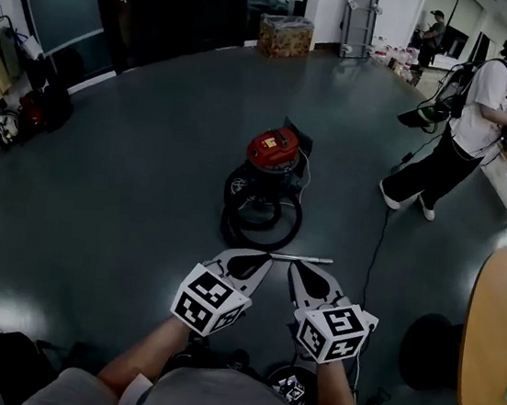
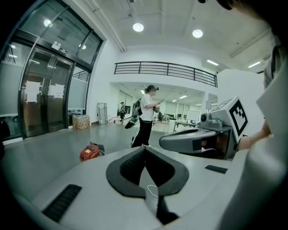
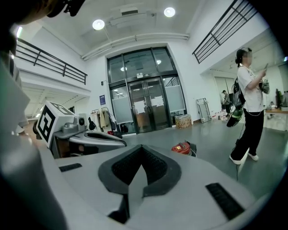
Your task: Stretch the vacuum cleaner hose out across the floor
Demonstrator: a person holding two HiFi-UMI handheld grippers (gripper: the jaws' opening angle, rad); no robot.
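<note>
Left gripper: jaws pressed together with nothing between them; lower centre of the head view, pointing up-frame.
Right gripper: jaws also closed and empty, just beside the left one.
Wand: thin silver tube lying on the grey floor, just past the jaw tips.
Hose: black, coiled at frame centre against the vacuum cleaner, apart from both grippers.
Vacuum cleaner: red, behind the coil.
Person: standing, upper right.
Table: round, wooden, right edge.
Box: top centre.
</note>
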